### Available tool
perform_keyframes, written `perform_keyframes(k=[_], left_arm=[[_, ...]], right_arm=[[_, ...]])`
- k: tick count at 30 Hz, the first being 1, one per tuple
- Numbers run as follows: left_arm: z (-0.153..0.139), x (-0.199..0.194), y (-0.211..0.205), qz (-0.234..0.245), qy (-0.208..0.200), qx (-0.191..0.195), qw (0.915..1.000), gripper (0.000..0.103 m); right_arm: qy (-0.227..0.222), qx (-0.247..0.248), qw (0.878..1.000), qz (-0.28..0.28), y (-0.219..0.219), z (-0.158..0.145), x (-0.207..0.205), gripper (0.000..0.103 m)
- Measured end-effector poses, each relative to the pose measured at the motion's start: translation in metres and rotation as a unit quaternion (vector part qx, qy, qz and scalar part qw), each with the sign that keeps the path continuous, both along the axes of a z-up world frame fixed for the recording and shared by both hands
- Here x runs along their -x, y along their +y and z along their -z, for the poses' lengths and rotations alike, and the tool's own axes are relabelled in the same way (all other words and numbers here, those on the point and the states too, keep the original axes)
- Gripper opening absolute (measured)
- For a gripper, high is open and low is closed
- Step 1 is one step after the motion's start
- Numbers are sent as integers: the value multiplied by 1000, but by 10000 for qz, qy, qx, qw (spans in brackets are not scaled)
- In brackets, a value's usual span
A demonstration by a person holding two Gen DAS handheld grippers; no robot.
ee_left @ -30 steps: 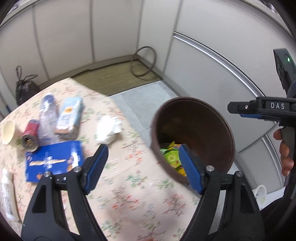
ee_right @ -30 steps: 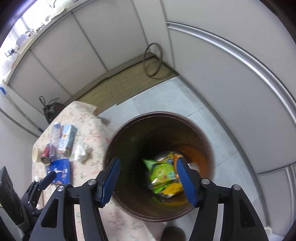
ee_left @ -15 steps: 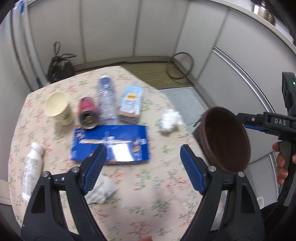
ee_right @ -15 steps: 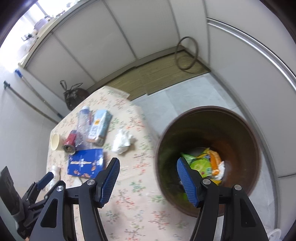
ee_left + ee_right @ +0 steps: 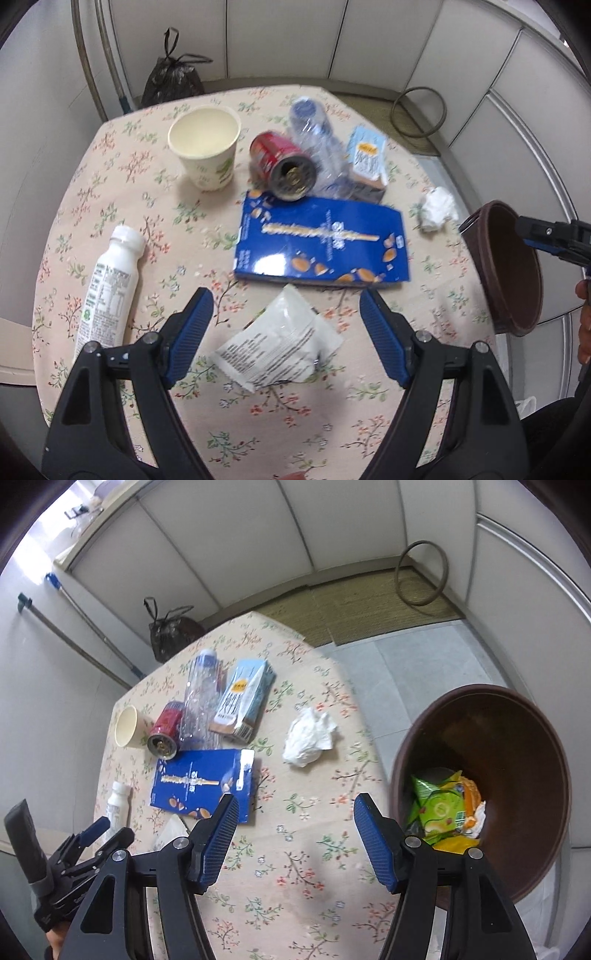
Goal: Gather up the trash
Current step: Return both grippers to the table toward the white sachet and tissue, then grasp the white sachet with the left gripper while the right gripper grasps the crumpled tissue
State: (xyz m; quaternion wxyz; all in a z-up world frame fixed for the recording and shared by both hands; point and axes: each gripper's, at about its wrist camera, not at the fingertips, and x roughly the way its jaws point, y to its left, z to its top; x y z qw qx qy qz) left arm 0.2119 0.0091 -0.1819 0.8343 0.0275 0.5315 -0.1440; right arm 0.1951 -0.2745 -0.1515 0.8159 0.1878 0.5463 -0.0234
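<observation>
Both grippers swung from bin (image 5: pixel 480 786) to table (image 5: pixel 147 206) | left gripper (image 5: pixel 284 334) released, empty, over white wrapper (image 5: pixel 280 350) | right gripper (image 5: pixel 293 843) released, empty | crumpled tissue (image 5: pixel 310 742) at twelve o'clock | next pickup likely

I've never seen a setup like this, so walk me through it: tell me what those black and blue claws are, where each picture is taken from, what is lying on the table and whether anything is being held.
The claws are handheld two-finger grippers; a person holds one in each hand, and each carries a wide-angle camera looking along its fingers. One picture comes from the left gripper, the other from the right gripper.

On the flowered table lie a paper cup, a red can, a clear bottle, a light blue carton, a blue box, a white bottle, a crumpled tissue and a white wrapper. Beside the table stands a brown bin with colourful packets already inside.

Both grippers are open and hold nothing. The left one hangs over the white wrapper.
</observation>
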Motion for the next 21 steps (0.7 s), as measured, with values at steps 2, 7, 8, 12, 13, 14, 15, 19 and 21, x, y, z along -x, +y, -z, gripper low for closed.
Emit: perform_keyframes(k=[2, 7, 8, 12, 13, 14, 15, 19, 21], left_arm=[[13, -3, 2, 56, 189, -69, 9998, 82], [42, -9, 1, 364, 557, -339, 9972, 82], [46, -9, 1, 423, 610, -355, 9966, 82], [60, -7, -7, 875, 720, -426, 9926, 82], [63, -6, -10, 972, 720, -492, 9914, 82], [68, -5, -13, 1074, 732, -577, 9898, 82], [71, -5, -15, 1119, 752, -635, 9888, 82], [82, -9, -17, 1107, 893, -548, 9883, 79], [83, -10, -17, 1076, 923, -425, 9890, 73]], right_arm=[[75, 28, 9999, -68, 6, 6, -4, 66], [289, 121, 9993, -219, 19, 23, -17, 66], [313, 128, 9992, -234, 21, 25, -19, 66], [411, 170, 9985, -310, 27, 34, -28, 66], [430, 177, 9984, -324, 28, 35, -30, 66], [455, 188, 9982, -346, 30, 37, -32, 66], [472, 195, 9980, -362, 31, 38, -33, 66], [474, 230, 9979, -379, 27, 38, -38, 66], [442, 334, 9982, -246, 19, 37, -39, 66]])
